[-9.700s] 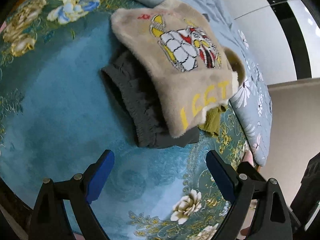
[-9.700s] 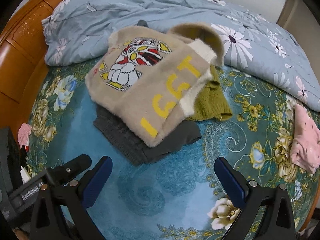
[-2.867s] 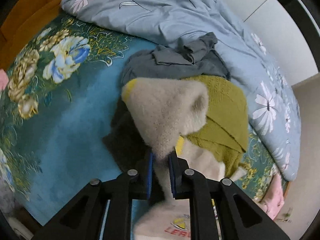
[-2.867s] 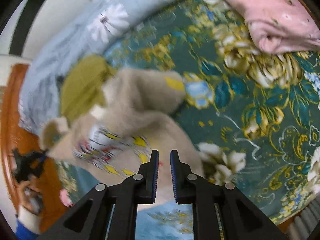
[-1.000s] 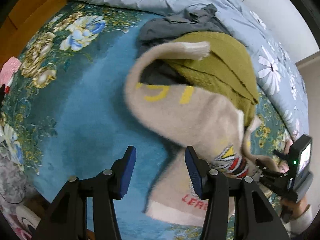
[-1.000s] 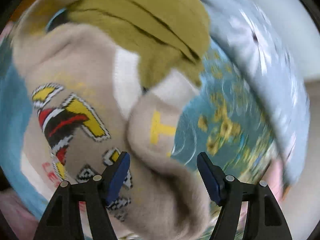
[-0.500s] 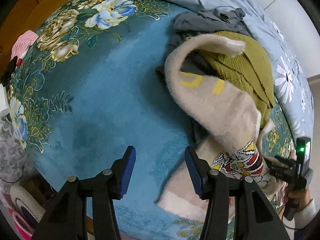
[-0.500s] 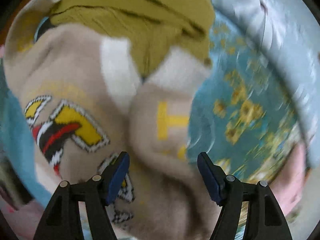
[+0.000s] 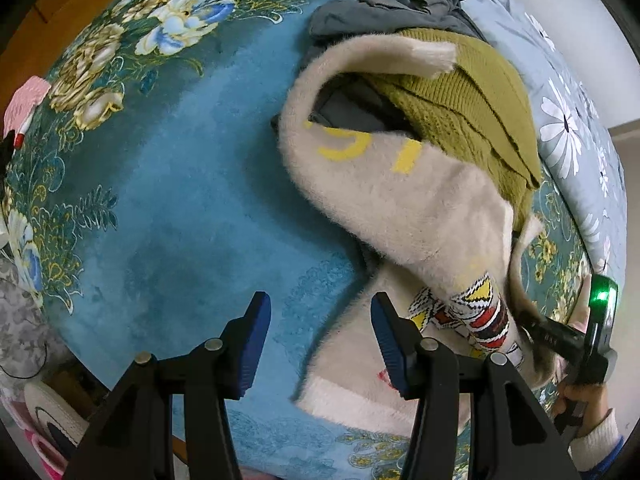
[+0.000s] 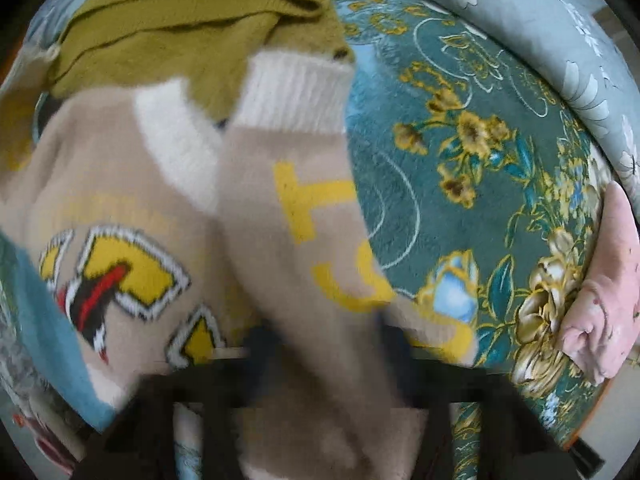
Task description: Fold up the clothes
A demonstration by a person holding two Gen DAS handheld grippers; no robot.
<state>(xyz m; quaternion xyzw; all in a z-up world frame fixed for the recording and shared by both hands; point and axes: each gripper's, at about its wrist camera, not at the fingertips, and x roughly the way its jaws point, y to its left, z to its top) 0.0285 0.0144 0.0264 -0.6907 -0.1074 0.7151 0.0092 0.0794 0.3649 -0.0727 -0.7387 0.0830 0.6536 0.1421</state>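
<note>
A fluffy beige sweater (image 9: 400,200) with a yellow-red-white picture lies spread on the blue floral blanket (image 9: 180,200). One sleeve is flung up over the clothes pile. My left gripper (image 9: 320,336) hangs open, straight above the sweater's left edge near the white hem, with nothing pinched. In the right wrist view the sweater's other sleeve (image 10: 320,240), with yellow letters, runs down between my right gripper's (image 10: 320,344) blurred jaws, which are closing on it. In the left wrist view the right gripper (image 9: 528,320) has its tips buried in the fabric.
An olive knit sweater (image 9: 472,92) and a grey garment (image 9: 400,4) lie piled behind the beige one. A light blue flowered quilt (image 9: 568,92) is bunched along the far side. A pink garment (image 10: 600,280) lies at the blanket's right. The wooden bed frame (image 9: 80,0) borders the far left.
The right gripper's jaws have gone from wide apart to closing around the lettered sleeve, and the view has rolled. The left gripper has dropped a little towards the sweater's edge, still open.
</note>
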